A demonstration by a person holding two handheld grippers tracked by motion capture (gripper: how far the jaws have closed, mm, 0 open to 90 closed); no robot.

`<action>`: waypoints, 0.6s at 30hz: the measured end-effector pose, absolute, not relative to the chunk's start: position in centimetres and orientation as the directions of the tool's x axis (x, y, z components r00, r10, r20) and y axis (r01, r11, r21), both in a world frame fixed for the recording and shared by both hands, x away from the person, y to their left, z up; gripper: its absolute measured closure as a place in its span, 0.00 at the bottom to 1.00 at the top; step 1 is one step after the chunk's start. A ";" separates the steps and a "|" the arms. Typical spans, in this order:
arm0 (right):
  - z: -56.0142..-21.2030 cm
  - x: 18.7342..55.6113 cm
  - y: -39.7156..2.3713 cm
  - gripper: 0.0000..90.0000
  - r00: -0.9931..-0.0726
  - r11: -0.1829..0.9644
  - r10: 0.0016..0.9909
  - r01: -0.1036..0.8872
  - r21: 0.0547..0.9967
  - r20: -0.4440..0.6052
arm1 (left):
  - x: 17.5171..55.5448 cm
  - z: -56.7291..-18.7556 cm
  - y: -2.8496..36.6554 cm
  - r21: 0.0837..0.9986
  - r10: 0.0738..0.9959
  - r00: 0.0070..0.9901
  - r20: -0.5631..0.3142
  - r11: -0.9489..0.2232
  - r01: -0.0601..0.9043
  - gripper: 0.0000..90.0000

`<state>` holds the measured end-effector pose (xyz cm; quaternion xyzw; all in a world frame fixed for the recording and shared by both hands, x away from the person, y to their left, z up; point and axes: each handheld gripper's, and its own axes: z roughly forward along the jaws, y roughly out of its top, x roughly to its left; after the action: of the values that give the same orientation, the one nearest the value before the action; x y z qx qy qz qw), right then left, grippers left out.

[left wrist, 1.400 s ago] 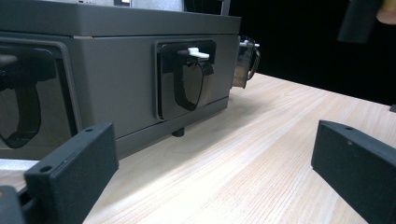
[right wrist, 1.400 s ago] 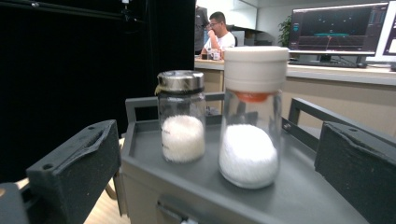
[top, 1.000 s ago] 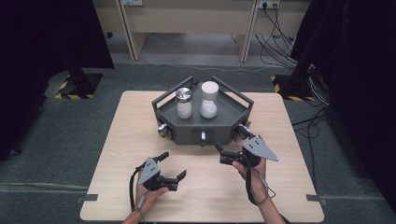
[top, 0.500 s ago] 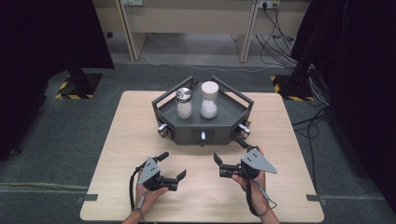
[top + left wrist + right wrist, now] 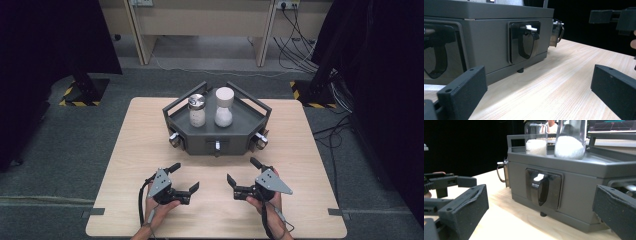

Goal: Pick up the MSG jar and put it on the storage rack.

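A dark grey box-like tray [image 5: 235, 137] stands at the middle of the wooden table. On it are a jar with a metal lid [image 5: 197, 111] and a jar with a white lid [image 5: 224, 107], both holding white grains. My left gripper [image 5: 184, 177] rests in front of the tray, open and empty. My right gripper [image 5: 242, 171] sits beside it, also open and empty. In the left gripper view the left gripper [image 5: 539, 92] faces a dark latch [image 5: 525, 41] on the tray's front. In the right gripper view the right gripper [image 5: 540, 212] faces another latch [image 5: 544, 188], with both jars [image 5: 536, 138] above.
The table [image 5: 125, 160] is light wood, with open surface left and right of the tray. Metal clips [image 5: 260, 140] stick out at the tray's front corners. Cables [image 5: 300, 30] lie on the floor behind the table, and black curtains hang at both sides.
My right gripper has drawn back from the tray toward the near edge and turned slightly left. My left gripper has hardly moved.
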<state>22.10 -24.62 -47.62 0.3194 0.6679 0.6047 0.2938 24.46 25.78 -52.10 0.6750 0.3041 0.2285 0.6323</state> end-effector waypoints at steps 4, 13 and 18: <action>-48.3 21.9 -24.7 0.01 -0.627 0.057 0.779 0.077 0.995 0.004 | 24.5 -52.1 25.8 0.992 0.698 0.712 -0.077 -0.016 0.123 0.00; -49.3 21.4 -25.0 0.01 -0.627 0.067 0.779 0.096 0.993 0.008 | 24.5 -52.1 25.8 0.992 0.698 0.711 -0.078 -0.016 0.124 0.00; -49.7 21.1 -25.2 0.01 -0.630 0.076 0.777 0.104 0.992 0.007 | 24.5 -52.1 25.8 0.992 0.701 0.709 -0.079 -0.013 0.124 0.00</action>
<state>21.06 -25.25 -49.69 0.3252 0.6771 0.5970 0.2817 24.54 25.77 -52.10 0.6743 0.3059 0.2281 0.6322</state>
